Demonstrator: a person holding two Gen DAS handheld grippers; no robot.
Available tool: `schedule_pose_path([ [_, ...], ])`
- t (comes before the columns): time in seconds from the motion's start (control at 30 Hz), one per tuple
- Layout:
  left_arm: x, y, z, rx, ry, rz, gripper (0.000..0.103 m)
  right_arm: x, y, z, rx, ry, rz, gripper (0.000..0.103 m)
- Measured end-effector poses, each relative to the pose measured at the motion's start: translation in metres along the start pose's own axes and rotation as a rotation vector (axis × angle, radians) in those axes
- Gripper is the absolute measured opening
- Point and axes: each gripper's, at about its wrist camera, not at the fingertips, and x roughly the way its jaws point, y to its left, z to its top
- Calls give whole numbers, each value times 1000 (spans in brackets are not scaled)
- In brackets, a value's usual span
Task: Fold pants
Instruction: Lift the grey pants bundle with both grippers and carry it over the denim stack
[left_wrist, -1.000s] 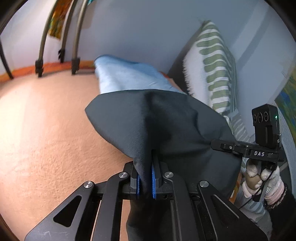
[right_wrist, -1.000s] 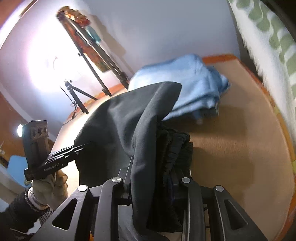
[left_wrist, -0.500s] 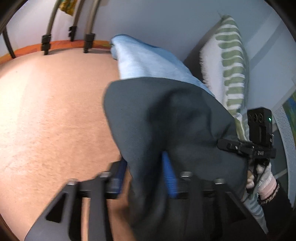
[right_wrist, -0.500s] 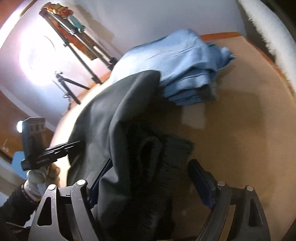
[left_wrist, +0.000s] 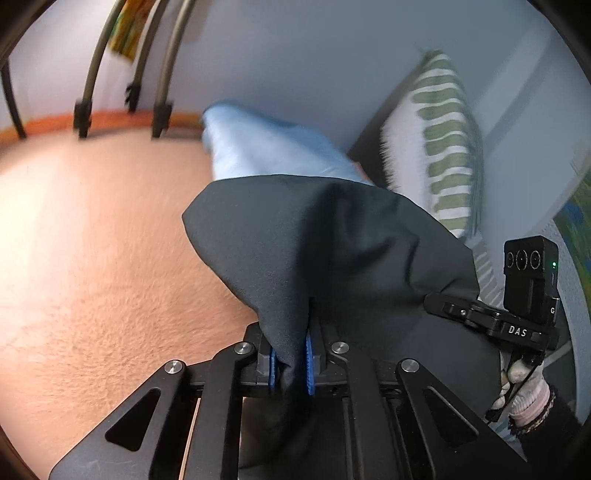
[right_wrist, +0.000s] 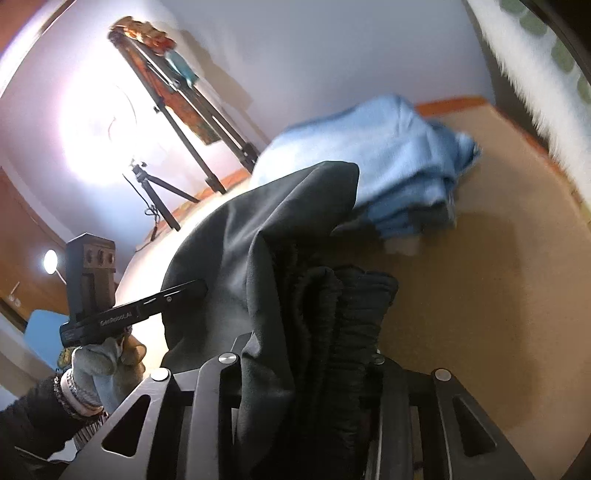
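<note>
While both tools grip cloth, the dark pants (left_wrist: 332, 251) hang bunched between them above a peach bedspread (left_wrist: 92, 277). Left tool (left_wrist: 291, 363): jaws have just been closing, now clenched on a thin fold of the pants; blue pads (left_wrist: 309, 363) press the fabric from both sides. Cloth rises from the jaws into a peaked drape, spreading right toward the other tool. Right tool (right_wrist: 314, 369): jaws have just been closing, now clamped on a thick gathered wad, the ribbed elastic waistband (right_wrist: 343, 314) of the pants; smoother fabric falls over the left finger.

Left-wrist view shows the right tool's camera block at the far right edge, held in a gloved hand (left_wrist: 524, 384) with bracelets and a dark sleeve. Right-wrist view shows the left tool at the left edge, its tip buried in the pants, held by the other gloved hand (right_wrist: 99, 362).

Beyond the pants, a folded light blue garment (right_wrist: 388, 166) lies on the bedspread, near the wall. White pillow with green stripes (left_wrist: 443, 147) stands upright against the dark headboard, beside the blue garment. Tripod legs (right_wrist: 162, 195) and a larger stand (right_wrist: 192, 122) are by the far wall, bright light glare behind them. Both views slightly blurred at the edges.
</note>
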Motion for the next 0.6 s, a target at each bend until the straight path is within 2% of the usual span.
schedule_pose_path([
  [0.13,-22,-15,8,50,-48,-14,9,-25,18,-1,-36,-52,-27,30],
  [0.27,-39,-27,18,79,-89,-33,9,-49,25,3,-33,-97,-16,30],
  [0.43,-51,-41,38,97,-146,-51,9,-77,40,17,-57,-161,-10,30],
  [0.6,-61,-46,65,123,-187,-45,9,-85,61,43,-99,-206,-22,30],
])
